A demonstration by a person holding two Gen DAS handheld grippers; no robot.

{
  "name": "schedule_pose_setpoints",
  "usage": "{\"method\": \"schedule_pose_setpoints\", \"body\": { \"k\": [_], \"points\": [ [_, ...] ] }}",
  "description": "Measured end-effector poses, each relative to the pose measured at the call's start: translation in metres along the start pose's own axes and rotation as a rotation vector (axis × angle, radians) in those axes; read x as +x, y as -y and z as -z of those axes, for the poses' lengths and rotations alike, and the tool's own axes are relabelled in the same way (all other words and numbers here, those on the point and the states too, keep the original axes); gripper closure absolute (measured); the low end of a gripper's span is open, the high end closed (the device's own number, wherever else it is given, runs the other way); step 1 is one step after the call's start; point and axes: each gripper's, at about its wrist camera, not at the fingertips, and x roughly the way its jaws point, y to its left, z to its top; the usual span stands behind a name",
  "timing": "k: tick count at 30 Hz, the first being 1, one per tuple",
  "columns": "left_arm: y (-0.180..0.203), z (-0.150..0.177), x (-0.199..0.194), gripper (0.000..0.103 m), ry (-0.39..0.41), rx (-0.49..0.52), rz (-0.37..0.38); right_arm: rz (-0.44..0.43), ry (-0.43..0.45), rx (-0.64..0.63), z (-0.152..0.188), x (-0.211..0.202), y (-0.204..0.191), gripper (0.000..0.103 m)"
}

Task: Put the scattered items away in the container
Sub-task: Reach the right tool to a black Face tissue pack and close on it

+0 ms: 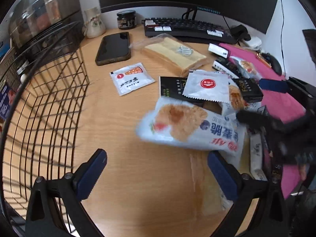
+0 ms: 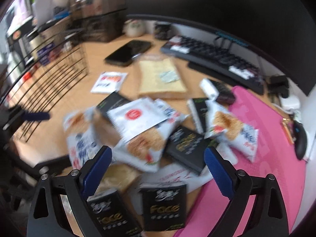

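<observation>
A black wire basket (image 1: 49, 102) stands at the left of the wooden desk; it also shows in the right wrist view (image 2: 65, 71). A pile of snack packets lies at the centre right: a white cracker packet (image 1: 189, 126), a white sachet with a red circle (image 1: 207, 86), black "Face" packs (image 2: 164, 207), a lone white sachet (image 1: 131, 78) and wrapped bread (image 1: 173, 54). My left gripper (image 1: 158, 175) is open and empty over bare desk beside the basket. My right gripper (image 2: 158, 169) is open above the pile; its view is blurred.
A phone (image 1: 114, 47), a dark jar (image 1: 126, 19) and a small vase (image 1: 94, 22) stand at the back. A keyboard (image 1: 187, 29) sits under a monitor. A pink mat (image 2: 266, 148) with a black mouse (image 2: 301, 140) lies at the right.
</observation>
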Motion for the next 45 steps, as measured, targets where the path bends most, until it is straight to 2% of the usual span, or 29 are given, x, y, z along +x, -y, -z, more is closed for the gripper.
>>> {"method": "schedule_pose_setpoints", "body": {
  "k": [2,4,7,11,15,18,21,25,27,30,32,40,45],
  "points": [
    [0.003,-0.003,0.006,0.002,-0.003,0.015,-0.009,-0.058,-0.009,-0.013,0.005,-0.002,-0.005,0.01],
    [0.004,-0.007,0.01,0.001,-0.006,0.013,0.013,-0.115,-0.007,-0.021,0.01,-0.007,-0.01,0.011],
    [0.006,-0.01,0.008,0.001,-0.01,0.015,0.01,-0.158,0.01,-0.004,0.016,-0.017,-0.008,0.013],
    [0.006,-0.007,-0.011,0.001,0.017,0.0,0.047,-0.087,0.051,0.038,0.019,-0.034,0.013,0.013],
    [0.007,-0.021,-0.016,0.001,0.061,0.053,-0.007,-0.098,0.041,0.067,0.024,-0.039,0.028,0.013],
    [0.009,-0.037,-0.012,0.001,0.07,0.109,0.087,-0.099,0.042,0.08,0.03,-0.041,0.032,0.013],
    [0.019,-0.044,-0.007,0.001,0.021,0.242,0.143,-0.128,0.045,0.119,0.037,-0.046,0.042,0.013],
    [0.022,-0.044,-0.001,0.001,-0.009,0.329,0.125,-0.163,0.039,0.161,0.045,-0.046,0.052,0.013],
    [0.02,-0.045,0.01,0.001,-0.036,0.32,0.105,-0.178,0.033,0.171,0.045,-0.043,0.053,0.013],
    [0.019,-0.044,0.022,0.001,-0.063,0.326,0.139,-0.191,0.029,0.17,0.045,-0.041,0.052,0.013],
    [0.022,-0.042,0.025,0.001,-0.053,0.349,0.125,-0.201,0.034,0.172,0.044,-0.041,0.052,0.013],
    [0.014,-0.029,0.017,0.001,-0.069,0.306,0.131,-0.211,0.034,0.186,0.044,-0.04,0.052,0.013],
    [0.013,-0.009,-0.005,0.001,-0.094,0.273,0.208,-0.219,0.043,0.18,0.044,-0.044,0.05,0.013]
  ]
}}
